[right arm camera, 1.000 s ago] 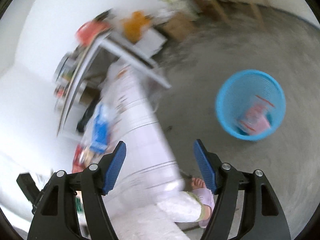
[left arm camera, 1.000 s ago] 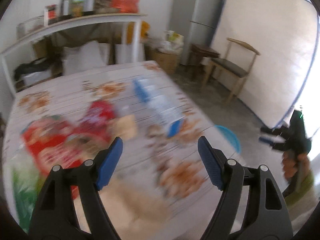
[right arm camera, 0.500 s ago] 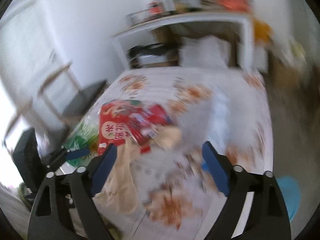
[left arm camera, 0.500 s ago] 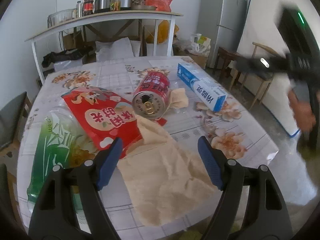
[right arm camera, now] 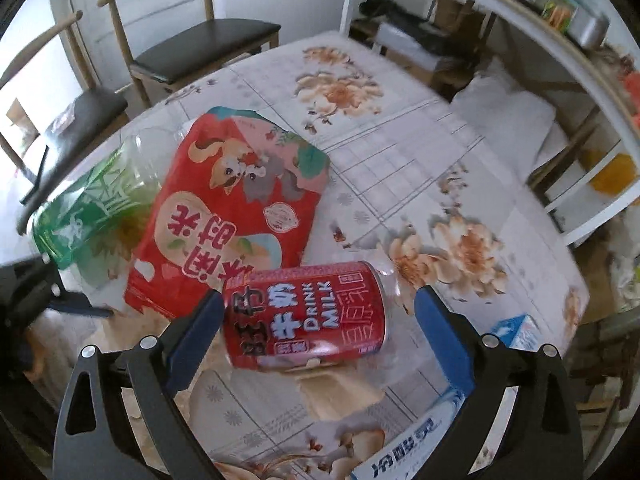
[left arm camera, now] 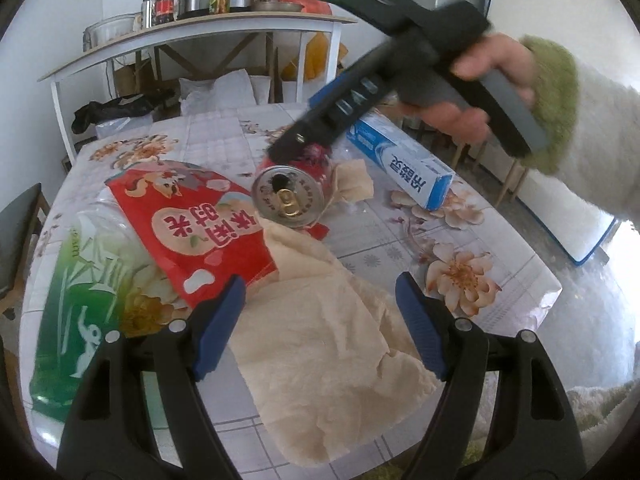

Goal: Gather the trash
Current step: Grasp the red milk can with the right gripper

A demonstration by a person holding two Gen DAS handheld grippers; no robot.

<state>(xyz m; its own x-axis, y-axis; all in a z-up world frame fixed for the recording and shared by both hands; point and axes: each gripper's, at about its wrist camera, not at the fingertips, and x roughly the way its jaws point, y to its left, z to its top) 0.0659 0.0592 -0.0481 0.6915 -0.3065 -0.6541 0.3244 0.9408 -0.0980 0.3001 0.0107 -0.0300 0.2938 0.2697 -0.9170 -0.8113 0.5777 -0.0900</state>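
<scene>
On the table (right arm camera: 400, 152) lies the can (right arm camera: 308, 316), between the right tool's (right arm camera: 316, 332) spread jaws, which have just been opening, none pressing it. Red bag (right arm camera: 240, 204) just left. Left tool (left arm camera: 320, 324) apart over napkin (left arm camera: 332, 356), w/ nothing held.

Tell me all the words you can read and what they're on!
"DRINK MILK": red can, lying on its side; it also carries large Chinese characters.
"休闲时光": red snack bag, my best reading.
"冷酸灵": blue-and-white toothpaste box, my best reading.
Green plastic wrapper: lettering too blurred.
Shelf jars: labels too small.
</scene>
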